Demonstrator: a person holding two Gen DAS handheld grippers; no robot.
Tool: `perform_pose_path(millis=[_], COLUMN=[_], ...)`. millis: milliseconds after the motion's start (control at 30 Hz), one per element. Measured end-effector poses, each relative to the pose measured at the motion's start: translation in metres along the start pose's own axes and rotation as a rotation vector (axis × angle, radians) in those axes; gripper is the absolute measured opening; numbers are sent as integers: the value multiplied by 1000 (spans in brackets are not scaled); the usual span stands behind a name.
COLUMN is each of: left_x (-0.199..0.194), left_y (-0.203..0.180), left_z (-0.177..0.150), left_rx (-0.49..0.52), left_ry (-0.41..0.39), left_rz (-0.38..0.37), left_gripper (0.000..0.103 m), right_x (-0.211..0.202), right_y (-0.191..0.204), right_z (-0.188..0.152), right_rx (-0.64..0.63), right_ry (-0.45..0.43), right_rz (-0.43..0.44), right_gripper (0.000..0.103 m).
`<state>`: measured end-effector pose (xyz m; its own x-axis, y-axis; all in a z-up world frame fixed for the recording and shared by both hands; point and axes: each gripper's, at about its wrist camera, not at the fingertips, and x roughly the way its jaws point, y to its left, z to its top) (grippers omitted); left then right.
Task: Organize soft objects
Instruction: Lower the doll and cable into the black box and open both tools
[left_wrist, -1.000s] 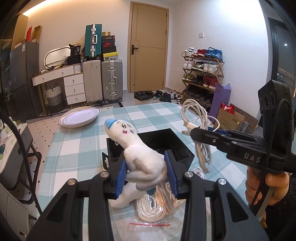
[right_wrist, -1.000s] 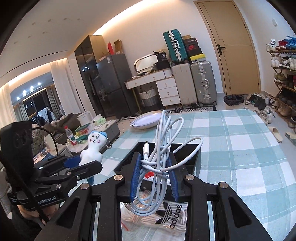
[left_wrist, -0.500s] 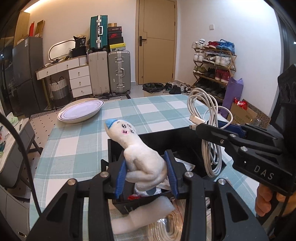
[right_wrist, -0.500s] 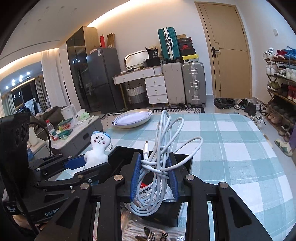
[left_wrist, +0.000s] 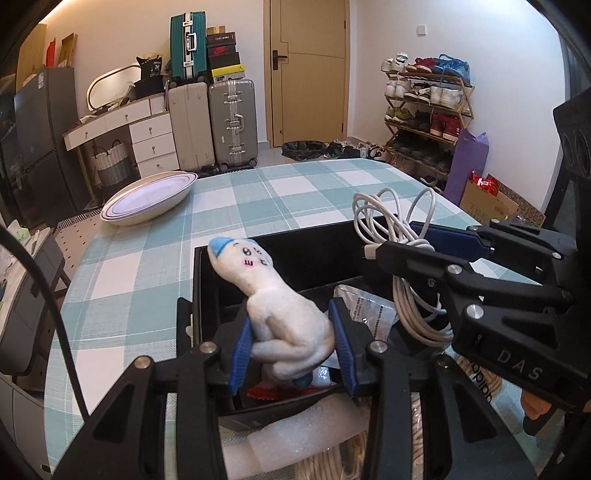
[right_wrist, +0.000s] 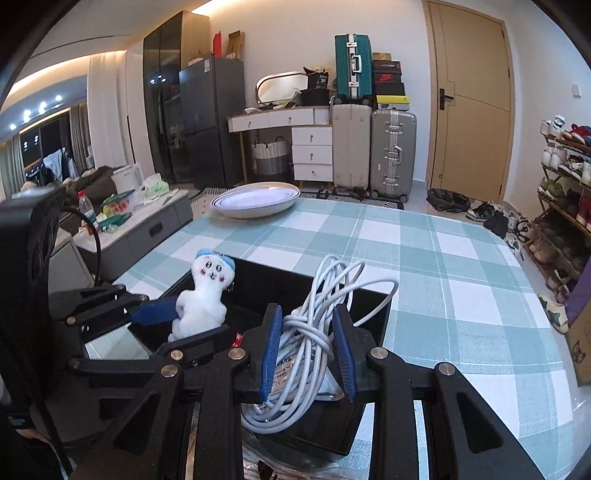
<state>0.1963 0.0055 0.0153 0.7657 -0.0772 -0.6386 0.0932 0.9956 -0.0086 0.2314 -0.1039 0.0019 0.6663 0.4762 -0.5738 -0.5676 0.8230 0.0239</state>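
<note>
Jaws of the left gripper (left_wrist: 291, 354) pinch the plush doll (left_wrist: 280, 314); right gripper (right_wrist: 306, 354) jaws clamp the cable coil (right_wrist: 314, 332). Released over the black box (left_wrist: 280, 254), loose loops could snag its rim.

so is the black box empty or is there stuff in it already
Not empty: the black box already holds a clear printed packet and something red.

White plush doll (left_wrist: 284, 314) and coiled white cable (right_wrist: 314, 332), both over black box (left_wrist: 280, 254).

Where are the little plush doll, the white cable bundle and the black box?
plush doll (left_wrist: 284, 317): left wrist view, its body.
white cable bundle (right_wrist: 306, 343): right wrist view, its coils.
black box (left_wrist: 280, 243): left wrist view, far wall.
</note>
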Motion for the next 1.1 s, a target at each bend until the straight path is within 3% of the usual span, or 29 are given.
perform_pose_path(millis=[467,933,1000,1100], left_x=[1,-2,-4,-12], left_y=[1,6,6,5], left_z=[-1,-1,-1,0], left_rx=[-6,-7,-7,0], left_ry=[6,11,13,-4], left_rz=[-28,-32,-30,-50], left_gripper=[41,43,49,62], right_x=[-2,-8,-9,-17], right_y=[-2,-10,-10,-10], right_z=[0,1,2,2], right_rx=[-4,24,31,26], right_ry=[9,11,10,5], right_rz=[22,107,119,123], right_gripper=[29,29,31,41])
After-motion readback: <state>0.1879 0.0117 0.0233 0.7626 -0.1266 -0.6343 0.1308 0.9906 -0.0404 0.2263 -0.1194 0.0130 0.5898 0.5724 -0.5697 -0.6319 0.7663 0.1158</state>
